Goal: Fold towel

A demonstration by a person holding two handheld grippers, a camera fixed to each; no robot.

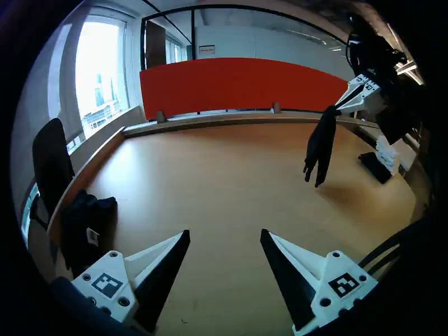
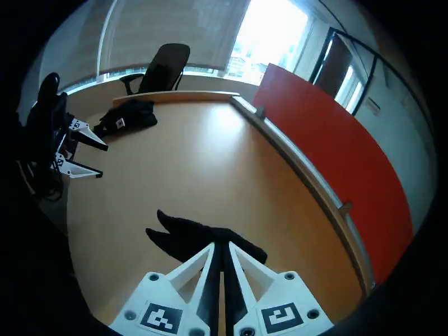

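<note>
Right gripper (image 2: 220, 246) is dangling the pinched towel (image 2: 185, 235) above the bench (image 1: 224, 168); left gripper (image 1: 225, 235), fingers wide, likely grabbing a free corner next.

1. The towel (image 1: 321, 148) is black and bunched into a narrow, limp strip (its weave is too dark to make out).
2. In the left gripper view it hangs upright at upper right, its top pinched by the right gripper (image 1: 343, 103).
3. In the right gripper view it lies at bottom centre, spreading leftward.

Wooden desk (image 1: 224, 179), red partition (image 1: 241, 84), bright windows (image 1: 98, 73), black office chair (image 2: 162, 64)
</note>
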